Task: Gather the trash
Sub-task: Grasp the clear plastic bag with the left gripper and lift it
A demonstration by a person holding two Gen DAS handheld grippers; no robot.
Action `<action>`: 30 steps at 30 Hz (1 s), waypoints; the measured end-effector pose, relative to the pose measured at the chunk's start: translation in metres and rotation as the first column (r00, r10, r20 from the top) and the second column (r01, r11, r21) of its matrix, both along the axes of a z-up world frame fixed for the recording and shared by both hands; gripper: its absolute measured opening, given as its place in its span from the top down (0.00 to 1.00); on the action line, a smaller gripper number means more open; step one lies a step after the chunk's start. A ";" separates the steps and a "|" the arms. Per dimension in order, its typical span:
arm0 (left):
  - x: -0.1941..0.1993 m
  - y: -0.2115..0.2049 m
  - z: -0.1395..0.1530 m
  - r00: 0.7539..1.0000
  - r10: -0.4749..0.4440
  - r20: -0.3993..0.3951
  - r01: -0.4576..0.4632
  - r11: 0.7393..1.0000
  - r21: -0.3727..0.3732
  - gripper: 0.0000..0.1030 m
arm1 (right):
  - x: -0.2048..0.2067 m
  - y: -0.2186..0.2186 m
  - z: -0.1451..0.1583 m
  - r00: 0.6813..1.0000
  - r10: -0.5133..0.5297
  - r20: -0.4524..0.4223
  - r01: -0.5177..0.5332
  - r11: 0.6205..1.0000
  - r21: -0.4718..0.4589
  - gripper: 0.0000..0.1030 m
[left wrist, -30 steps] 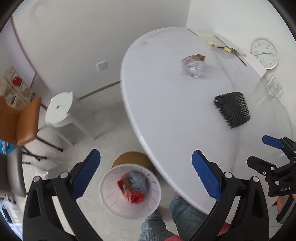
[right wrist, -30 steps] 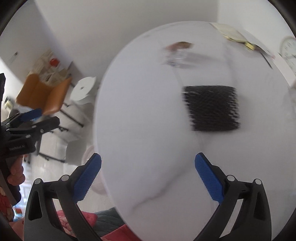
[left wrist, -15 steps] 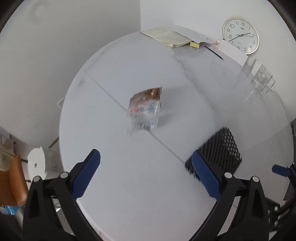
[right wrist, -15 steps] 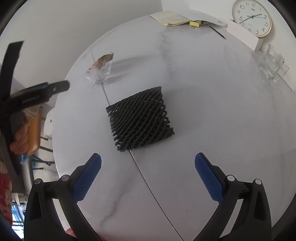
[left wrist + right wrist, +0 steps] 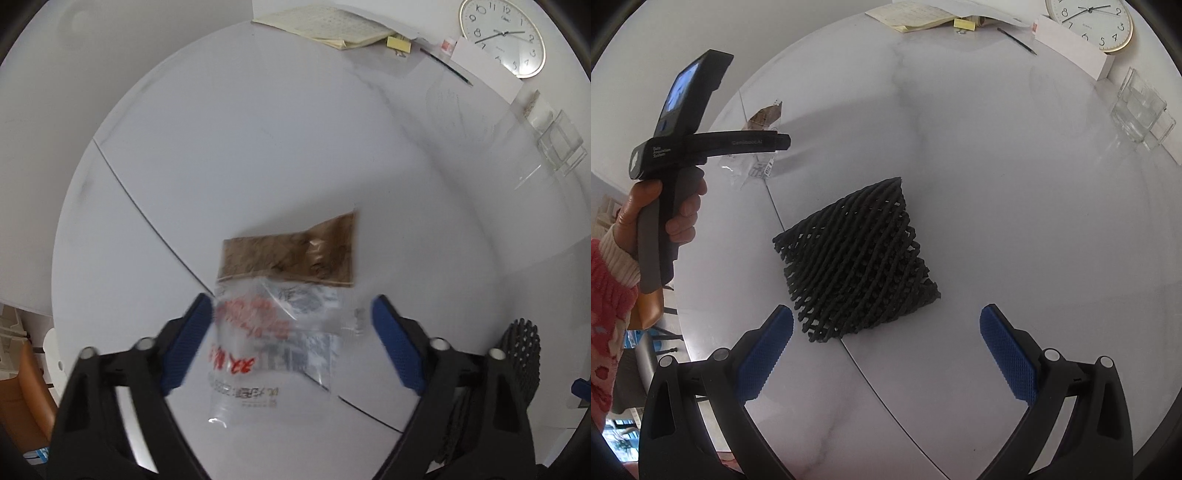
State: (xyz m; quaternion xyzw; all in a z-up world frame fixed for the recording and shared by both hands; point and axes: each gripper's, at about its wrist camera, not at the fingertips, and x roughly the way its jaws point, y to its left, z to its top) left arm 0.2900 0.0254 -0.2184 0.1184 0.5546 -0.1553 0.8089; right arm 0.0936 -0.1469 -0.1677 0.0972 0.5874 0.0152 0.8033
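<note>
White marbled desk (image 5: pixel 280 147), round, with a dark seam running diagonally across it; wall clock (image 5: pixel 501 35), notepad (image 5: pixel 325 27) and clear glass holder (image 5: pixel 561 144) sit at the far edge, well apart from the work area.

Left gripper (image 5: pixel 291 321): points steeply down over a clear plastic bag (image 5: pixel 280 325). Jaws closing, bag between them; the blue pads do not appear to press on it yet, though the left pad sits at the bag's edge. Frame is blurred, so contact is not certain.

Bag: lies flat on the desk across the seam. Clear film with red print, brown band (image 5: pixel 291 254) across the far end. Long axis runs roughly away from the gripper, brown end pointing toward the far side of the desk, clear end toward the gripper.

Handling judgement: very light, limp, slippery film, not fragile. Flat film gives little to pinch from above; it will likely need to bunch up between the pads as they close. Best hold looks to be across the narrow width at the middle of the clear part, where the jaws now straddle it. Risk: pads slide over the film and it stays on the desk.

Right gripper (image 5: pixel 886 332): jaws wide apart, nothing between them, hanging over a black foam net (image 5: pixel 857 258) lying flat near the seam. Net judged light, soft, springy; easy to squeeze anywhere.
</note>
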 end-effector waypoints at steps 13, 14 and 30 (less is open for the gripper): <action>0.000 -0.009 0.013 0.996 -0.070 0.061 0.070 0.997 -0.009 0.67 | 0.004 0.006 -0.008 1.000 -0.011 -0.021 0.011 1.000 -0.007 0.03; 0.000 -0.007 0.015 0.996 -0.065 0.064 0.066 0.998 -0.011 0.67 | 0.003 0.007 -0.007 1.000 -0.008 -0.020 0.008 1.000 -0.009 0.03; -0.083 0.007 0.056 0.995 0.041 0.087 -0.038 0.999 -0.032 0.67 | 0.001 0.012 0.000 0.992 0.122 0.042 -0.120 0.991 -0.054 0.03</action>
